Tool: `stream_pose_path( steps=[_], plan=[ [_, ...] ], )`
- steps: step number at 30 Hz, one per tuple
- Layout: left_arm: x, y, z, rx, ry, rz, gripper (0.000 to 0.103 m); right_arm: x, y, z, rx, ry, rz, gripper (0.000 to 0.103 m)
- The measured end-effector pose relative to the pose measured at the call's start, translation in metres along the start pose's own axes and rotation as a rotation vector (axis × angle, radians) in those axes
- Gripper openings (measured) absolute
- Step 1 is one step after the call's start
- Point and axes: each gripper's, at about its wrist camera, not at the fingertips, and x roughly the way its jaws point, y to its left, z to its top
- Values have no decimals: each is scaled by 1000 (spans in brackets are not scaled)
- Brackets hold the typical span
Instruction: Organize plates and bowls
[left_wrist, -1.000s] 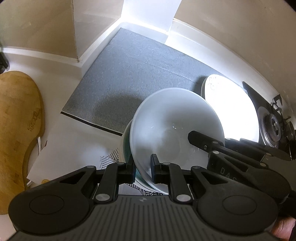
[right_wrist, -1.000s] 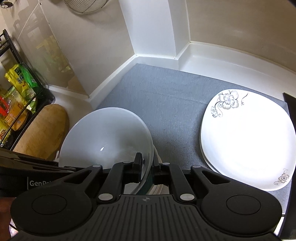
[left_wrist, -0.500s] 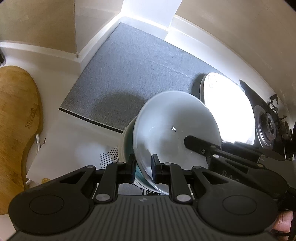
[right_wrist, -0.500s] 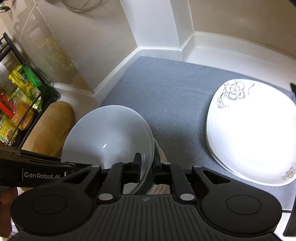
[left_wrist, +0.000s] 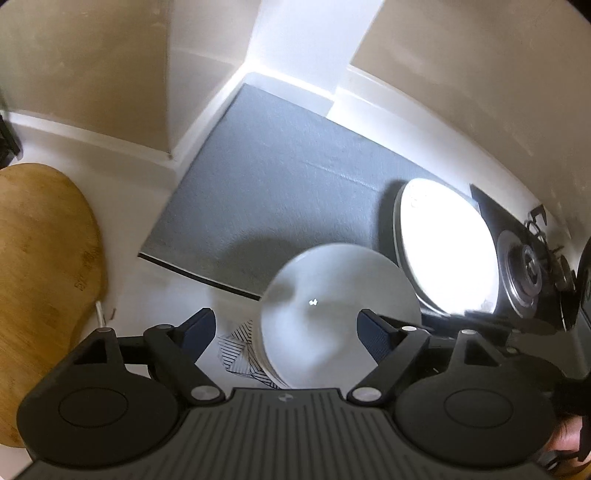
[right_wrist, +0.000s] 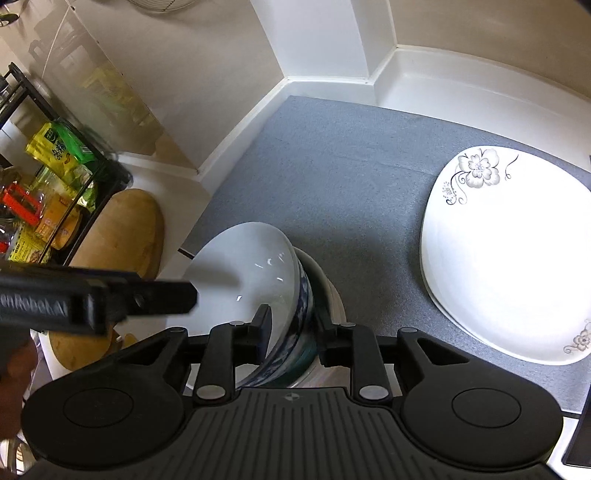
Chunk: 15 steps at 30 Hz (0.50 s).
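A white bowl (left_wrist: 332, 314) (right_wrist: 240, 269) lies nested on top of a stack of bowls (right_wrist: 306, 306), one with a blue pattern on its outside. My left gripper (left_wrist: 286, 330) hangs above it, jaws opening wide; the bowl shows between the fingers below them, untouched. One blurred finger (right_wrist: 177, 291) of that gripper reaches over the bowl in the right wrist view. My right gripper (right_wrist: 293, 330) straddles the stack's near rim, one finger inside the bowl and one outside. Its jaws are opening, with small gaps on either side of the rim. A white flowered plate (right_wrist: 506, 258) (left_wrist: 447, 251) lies on the grey mat (right_wrist: 351, 177).
A wooden cutting board (left_wrist: 40, 277) (right_wrist: 122, 232) lies left of the mat. A black rack (right_wrist: 44, 184) with packets stands at the far left. A stove burner (left_wrist: 528, 273) sits to the right of the plate. White walls meet in a corner behind the mat.
The left jaws have sprung wide and let go of the bowl's rim, and that gripper has risen a little. The right jaws have parted. The tilted bowl has dropped into the stack.
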Motion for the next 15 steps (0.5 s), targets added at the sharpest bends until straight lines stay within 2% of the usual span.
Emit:
stream_pose_path(
  steps=[2,4,7,11,15],
  plan=[
    [1,7,2,-20,-3,17,88,-6,-1,1,-4,1,10,33],
    [6,14,4,-43,10,31,89,-13,-1,2,-33,-9,-31,53],
    [17,23,3,-78,38,40,89,-21,-5,1,-66,-12,-61,56],
    [29,30,-1,-97,57,44,89,-14,-22,-2,0,18,-52,60],
    [42,34,-5,-111,66,31,89,-4,-33,-8,102,34,25,61]
  ],
)
